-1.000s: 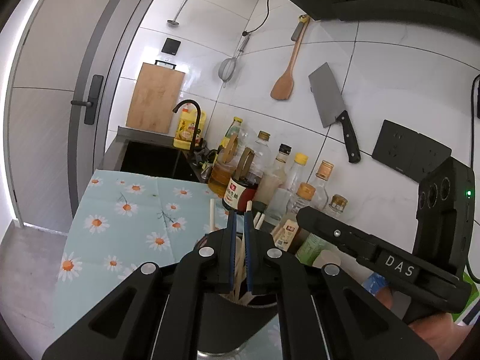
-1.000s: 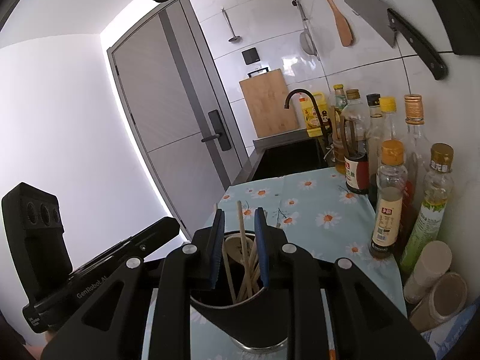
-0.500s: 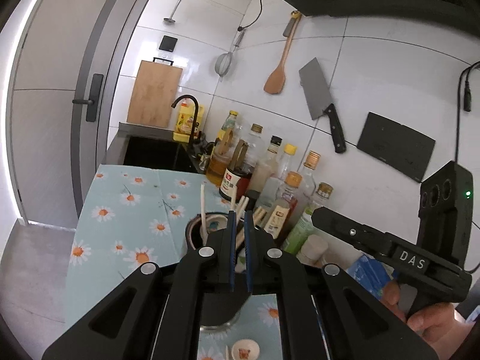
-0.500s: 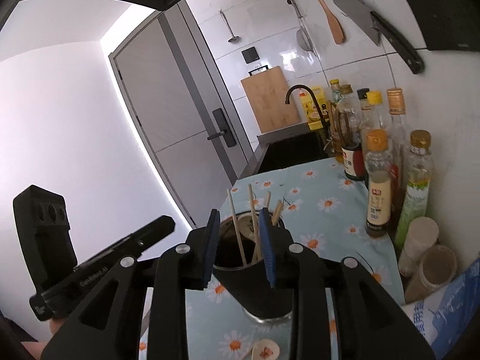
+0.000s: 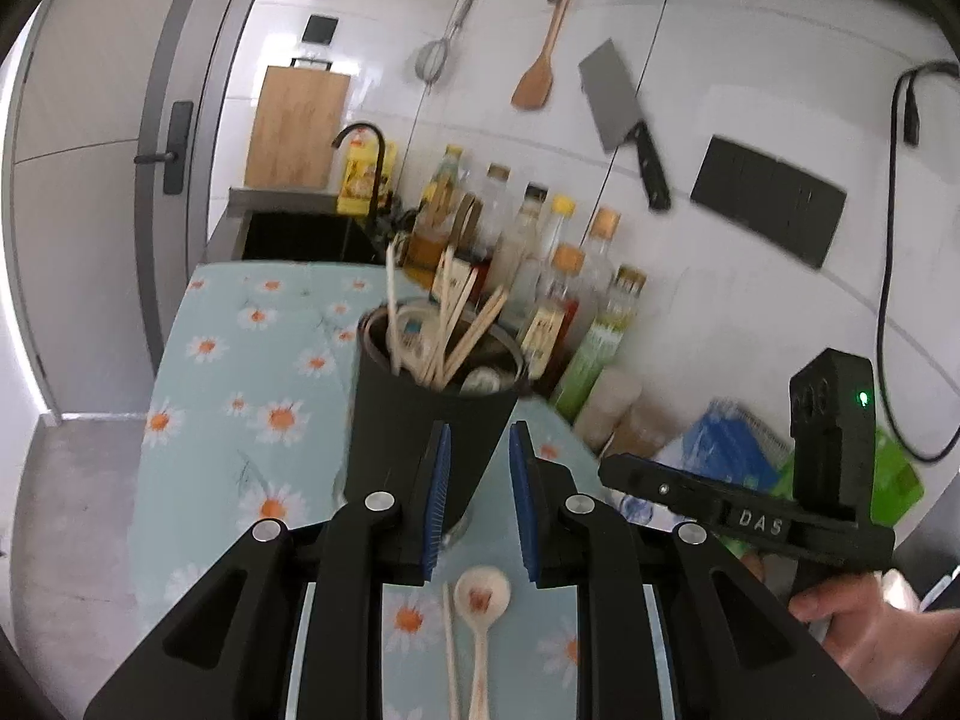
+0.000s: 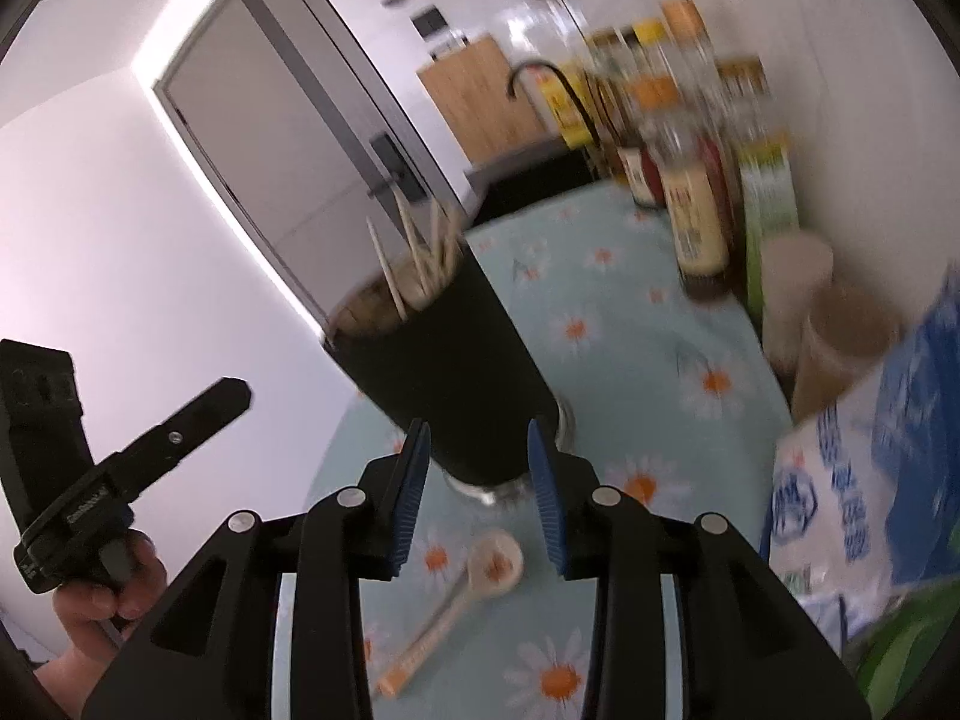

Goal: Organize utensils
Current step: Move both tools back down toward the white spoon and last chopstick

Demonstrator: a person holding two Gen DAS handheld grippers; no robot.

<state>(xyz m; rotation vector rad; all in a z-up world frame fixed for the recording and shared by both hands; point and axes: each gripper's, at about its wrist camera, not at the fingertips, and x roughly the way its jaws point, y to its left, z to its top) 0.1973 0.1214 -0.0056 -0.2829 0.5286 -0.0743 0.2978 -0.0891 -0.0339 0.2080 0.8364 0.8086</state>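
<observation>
- In the left wrist view we see the daisy-print tablecloth (image 5: 240, 360) covering the counter, with the black sink (image 5: 294, 237) at about eleven o'clock beyond it.
- The black utensil cup (image 5: 420, 414) stands upright on the cloth at twelve o'clock from the left gripper (image 5: 477, 504), with chopsticks (image 5: 462, 330) leaning out of its mouth.
- The left gripper's jaws are opening; the blue pads stand apart, and nothing is pressed between them.
- A ceramic spoon (image 5: 480, 606) lies flat on the cloth at six o'clock from the cup, a single chopstick (image 5: 450, 648) just beside it on its left.
- Sauce bottles (image 5: 558, 276) line the wall at one o'clock, and a cleaver (image 5: 618, 114) hangs above them.
- The right gripper (image 5: 708, 504) sits at three o'clock, held by a hand (image 5: 858, 630).
- In the blurred right wrist view we see that gripper's jaws opening too, pads apart and gripping nothing; the cup's base seems to sit just beyond them, though we cannot tell the gap.
</observation>
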